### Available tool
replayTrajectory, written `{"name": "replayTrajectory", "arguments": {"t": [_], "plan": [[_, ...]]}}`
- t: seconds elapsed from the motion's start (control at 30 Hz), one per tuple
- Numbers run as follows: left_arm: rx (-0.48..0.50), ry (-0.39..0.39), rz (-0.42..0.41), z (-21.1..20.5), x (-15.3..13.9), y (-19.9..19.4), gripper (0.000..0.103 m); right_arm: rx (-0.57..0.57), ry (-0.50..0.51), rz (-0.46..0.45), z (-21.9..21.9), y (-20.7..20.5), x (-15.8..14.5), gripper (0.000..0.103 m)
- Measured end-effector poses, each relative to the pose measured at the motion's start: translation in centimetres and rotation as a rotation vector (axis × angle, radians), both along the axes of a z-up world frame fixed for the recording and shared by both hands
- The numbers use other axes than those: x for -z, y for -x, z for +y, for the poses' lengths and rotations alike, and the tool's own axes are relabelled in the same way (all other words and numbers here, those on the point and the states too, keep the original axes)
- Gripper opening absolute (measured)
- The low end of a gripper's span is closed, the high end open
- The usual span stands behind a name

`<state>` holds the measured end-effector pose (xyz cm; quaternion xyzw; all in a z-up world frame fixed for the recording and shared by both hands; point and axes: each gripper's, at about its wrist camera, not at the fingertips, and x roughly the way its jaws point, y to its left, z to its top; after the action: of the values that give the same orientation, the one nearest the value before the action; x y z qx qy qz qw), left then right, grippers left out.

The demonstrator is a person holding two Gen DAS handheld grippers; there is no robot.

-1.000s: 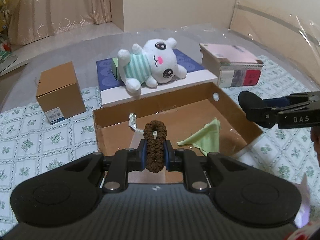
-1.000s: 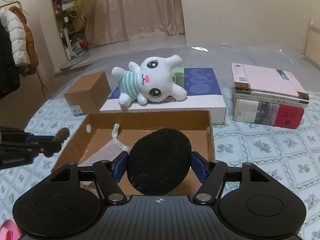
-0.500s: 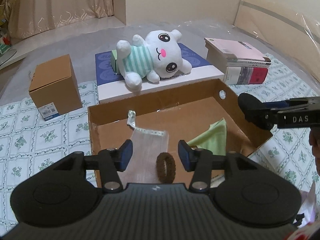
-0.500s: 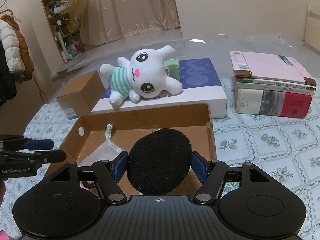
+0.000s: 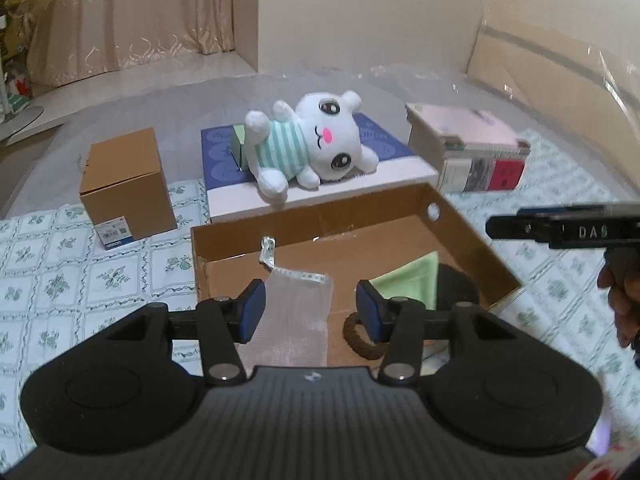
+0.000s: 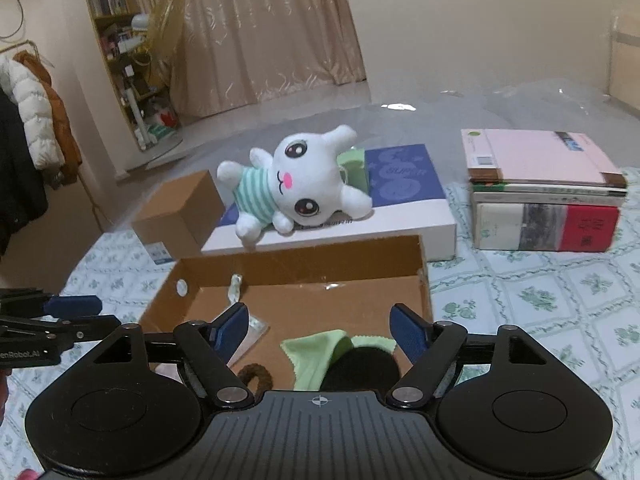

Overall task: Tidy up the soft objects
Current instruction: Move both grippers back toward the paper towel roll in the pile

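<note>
My left gripper [image 5: 310, 309] is open over the near end of the shallow cardboard box [image 5: 320, 212], nothing between its pads. A brown scrunchie [image 5: 360, 338] lies on the box floor by its right finger, next to a white mesh bag [image 5: 296, 312] and a green cloth [image 5: 408, 284]. My right gripper [image 6: 320, 330] hangs over the box [image 6: 300, 254] with its jaws opening. The black round pad [image 6: 360, 368] lies free below them, partly under the green cloth [image 6: 316, 354]. A white plush toy [image 6: 296, 184] lies on a flat box behind.
A small brown carton [image 5: 124, 188] stands left of the box and a stack of books [image 5: 476, 156] right of it, all on a floral cloth. The plush rests on a blue-topped white box [image 5: 380, 148]. A hand [image 5: 620, 292] holds the right gripper.
The left gripper let go of the scrunchie, which dropped into the box. The right gripper then spread its jaws and the black pad fell into the box by the green cloth.
</note>
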<state>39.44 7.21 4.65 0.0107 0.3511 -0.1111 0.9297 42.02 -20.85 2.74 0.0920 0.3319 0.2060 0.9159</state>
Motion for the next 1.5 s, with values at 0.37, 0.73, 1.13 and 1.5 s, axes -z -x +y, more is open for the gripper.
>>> {"name": "replayTrajectory", "arguments": {"t": [0.37, 0.73, 1.13, 1.5], "plan": [[-0.04, 0.026, -0.116, -0.3, -5.7, 11.2, 0.046, -0.017, -0.021, -0.091, -0.9, 11.5, -6.4, 0.077], [-0.103, 0.059, -0.202, -0.7, -7.4, 24.6, 0.053, -0.005, -0.089, -0.138, -2.1, 25.7, -8.1, 0.077], [-0.198, 0.096, -0.183, -0.8, -3.2, 34.7, 0.068, 0.0, -0.048, -0.076, -2.3, 35.5, -3.8, 0.077], [-0.228, 0.086, -0.078, -0.7, 0.9, 36.5, 0.068, -0.065, 0.043, -0.045, -0.7, 38.3, -0.1, 0.077]]}}
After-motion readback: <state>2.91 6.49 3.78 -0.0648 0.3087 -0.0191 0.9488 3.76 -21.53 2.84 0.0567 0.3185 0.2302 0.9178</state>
